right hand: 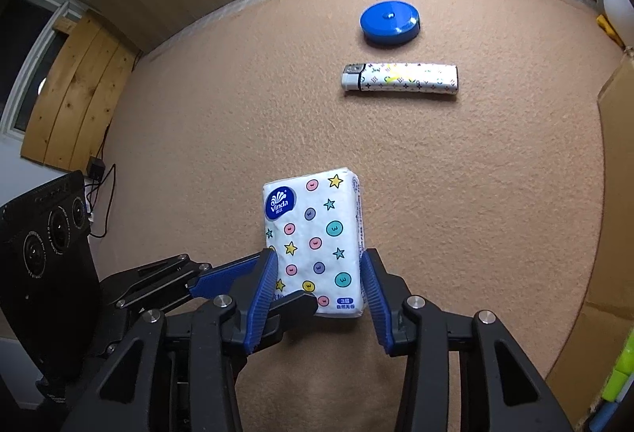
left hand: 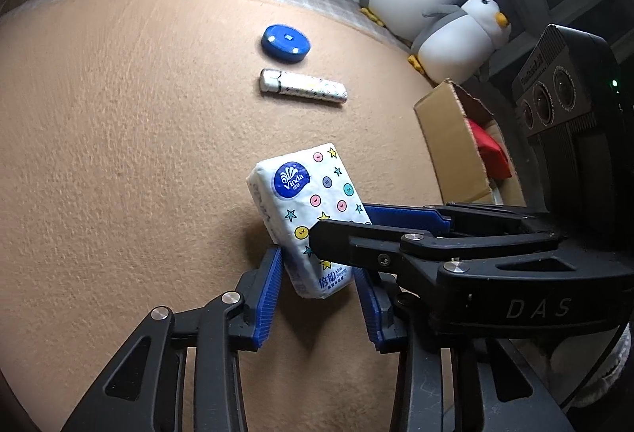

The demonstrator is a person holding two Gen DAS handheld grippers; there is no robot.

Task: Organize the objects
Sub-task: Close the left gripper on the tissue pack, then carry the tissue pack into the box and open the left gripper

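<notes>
Both grippers are of black plastic, built from flat linkage arms with long slots cut in them. Round silver pins sit at the joints, and one small dark screw shows on the right gripper (right hand: pixel 317 285). The fingers (left hand: pixel 269 297) carry bright blue pads with fine ribs on the inner face. Pale letters "DAS" are marked on the right gripper's body, seen from the left gripper (left hand: pixel 317 293). Each gripper carries a black ribbed camera block (right hand: pixel 43 234) with three round lenses in a row.
</notes>
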